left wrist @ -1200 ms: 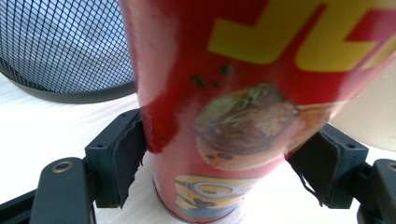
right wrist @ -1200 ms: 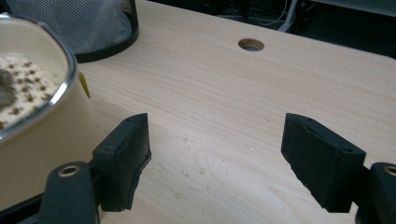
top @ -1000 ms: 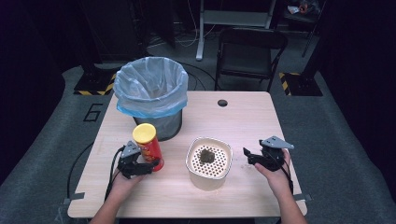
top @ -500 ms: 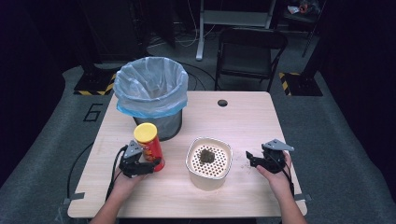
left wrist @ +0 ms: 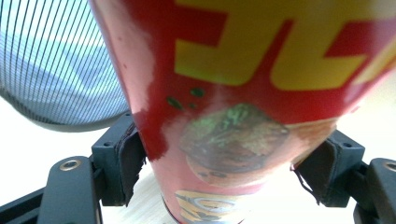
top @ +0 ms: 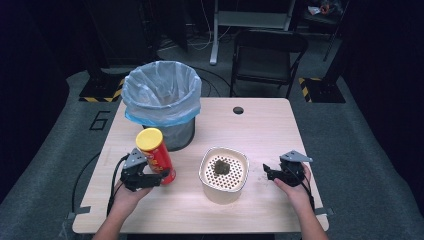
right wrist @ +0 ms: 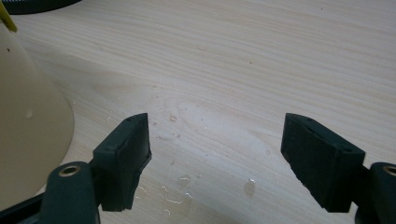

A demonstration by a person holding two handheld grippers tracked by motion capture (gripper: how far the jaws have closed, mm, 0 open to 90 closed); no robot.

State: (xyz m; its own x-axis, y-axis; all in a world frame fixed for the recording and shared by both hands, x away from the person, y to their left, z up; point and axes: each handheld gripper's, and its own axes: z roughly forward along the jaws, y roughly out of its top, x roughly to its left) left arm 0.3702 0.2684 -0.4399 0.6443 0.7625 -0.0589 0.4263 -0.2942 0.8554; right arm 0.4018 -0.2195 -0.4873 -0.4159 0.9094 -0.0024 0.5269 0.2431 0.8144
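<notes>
Left gripper point(top: 159, 176) clamped the tilted crisp can point(top: 155, 155) near the counter's left edge, likely for binning; right gripper point(top: 269, 173) rested spread, empty

One chip can point(top: 156, 156), one bin point(top: 161, 102), one strainer bowl point(top: 224, 174), one chair point(top: 269, 55), two claws.

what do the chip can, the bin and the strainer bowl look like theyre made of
Chip can: likely cardboard with a glossy printed wrap, given the sheen in the left gripper view, and a yellow lid that looks plastic. Bin: black wire mesh, lined with a thin translucent bluish plastic bag. Strainer bowl: cream, smooth and perforated, probably plastic.
</notes>
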